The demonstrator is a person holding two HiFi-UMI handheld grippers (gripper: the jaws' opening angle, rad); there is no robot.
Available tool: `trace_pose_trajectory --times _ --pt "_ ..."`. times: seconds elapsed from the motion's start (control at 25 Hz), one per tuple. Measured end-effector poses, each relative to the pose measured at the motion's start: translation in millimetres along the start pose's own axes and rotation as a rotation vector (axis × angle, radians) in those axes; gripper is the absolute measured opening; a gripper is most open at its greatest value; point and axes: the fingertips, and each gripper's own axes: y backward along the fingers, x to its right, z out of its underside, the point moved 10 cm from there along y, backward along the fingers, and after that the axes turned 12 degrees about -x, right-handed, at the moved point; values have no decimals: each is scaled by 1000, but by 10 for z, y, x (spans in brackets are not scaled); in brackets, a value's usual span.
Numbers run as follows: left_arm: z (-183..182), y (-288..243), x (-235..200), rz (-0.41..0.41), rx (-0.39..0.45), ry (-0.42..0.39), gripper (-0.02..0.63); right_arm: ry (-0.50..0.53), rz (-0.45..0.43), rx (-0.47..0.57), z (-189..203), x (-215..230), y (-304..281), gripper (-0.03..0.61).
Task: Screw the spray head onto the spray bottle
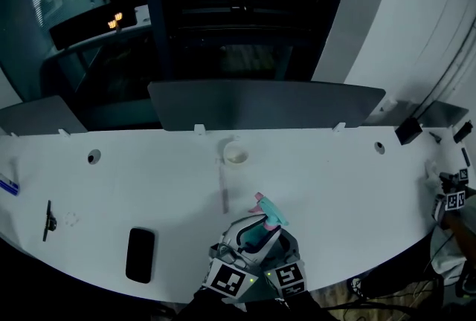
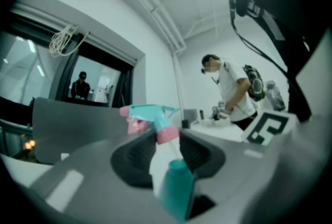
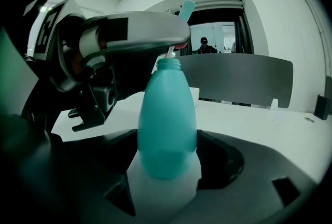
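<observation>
A: Teal on both pieces?
B: Yes. Pinched in left gripper [image 2: 168,153], jaws closed on it by the pink collar: head [image 2: 153,116], teal trigger body, pink nozzle, hard glossy plastic. Nozzle pointing left in the left gripper view, trigger to the right.
A: Sitting where against the other gripper?
B: Just above bottle [image 3: 167,119], not yet seated on the neck. Thin tube [image 3: 169,53] dipping straight into the open mouth.
A: Bottle loose?
B: No. Standing upright between the jaws of right gripper [image 3: 168,159], squeezed from both sides low down. Smooth teal, bullet-shaped, narrowing to a short round neck; paler, whitish toward the base.
A: Underneath all that?
B: Matte white table [image 1: 335,171], curved near edge, both grippers close together over that edge. Grey moulded jaws, dark ribbed pads
</observation>
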Motion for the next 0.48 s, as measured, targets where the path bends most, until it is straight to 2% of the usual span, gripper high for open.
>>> trace_pose_trajectory --times 0.2,0.32,0.48 --pt "160 28 133 21 -71 -79 140 3 -7 -4 -28 16 12 364" --pt "191 101 124 11 -81 -99 140 -2 17 2 -58 2 15 364" --pt "217 112 146 -8 -74 -140 140 4 -10 7 -12 6 -14 364"
